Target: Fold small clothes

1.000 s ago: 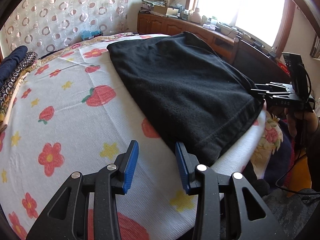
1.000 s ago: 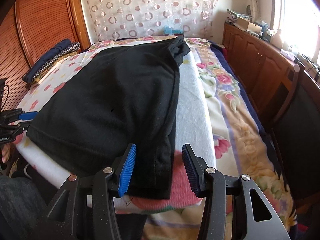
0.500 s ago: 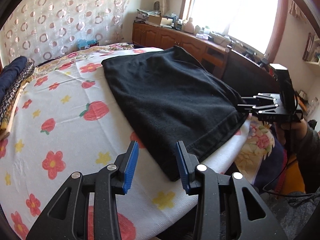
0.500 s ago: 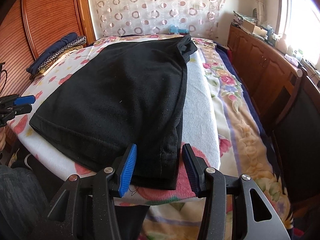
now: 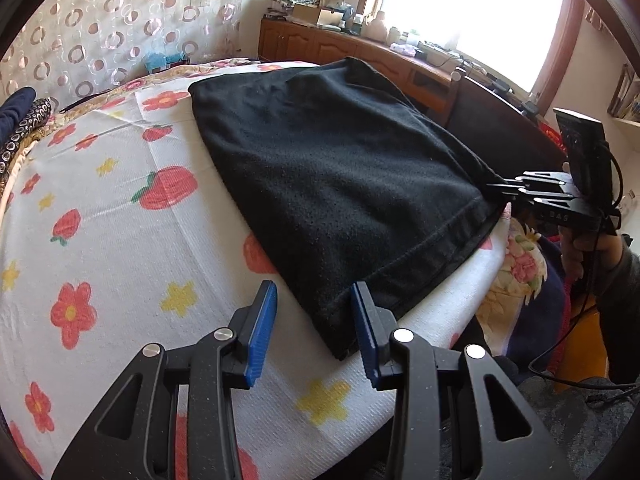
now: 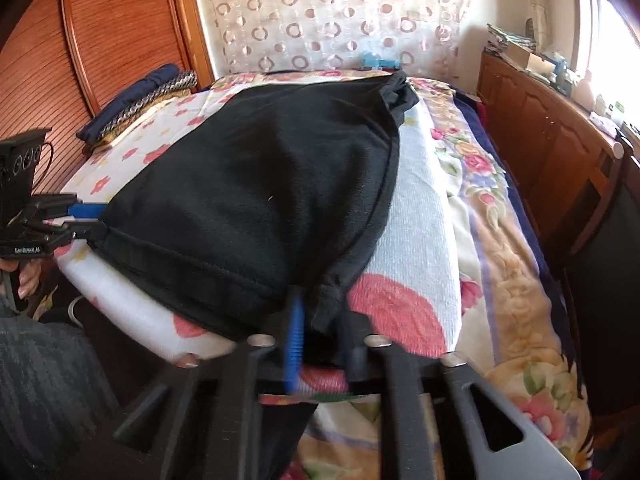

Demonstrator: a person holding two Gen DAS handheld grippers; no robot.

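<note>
Item one, the black garment [image 5: 340,184]: I see it spread flat on the white printed cover [image 5: 120,240] of the bed, its hemmed edge toward me at the near edge of the mattress. My left gripper [image 5: 314,332] hovers just above the garment's near left corner, jaws wide apart, the blue pads [image 5: 262,332] on either side of that corner and clamping nothing. My right gripper [image 6: 320,340], in its own blurred view, has its jaws drawn narrow around the garment's near right corner, with a bunch of black cloth pinched between them; the left view shows only that tool's tip [image 5: 520,190] meeting the cloth at the far hem corner, and my hand [image 5: 592,248] gripping its handle. The right view alone gives the garment's far end [image 6: 396,92], bunched and rumpled near the patterned curtain [image 6: 320,12], a floral blanket [image 6: 500,260] under the white cover, and a wooden sliding door [image 6: 80,60]. Both views show folded dark clothes [image 6: 140,100] stacked at the bed's far left and a wooden sideboard [image 5: 360,48]; the bright window [image 5: 472,4] shows fully only from the left.
</note>
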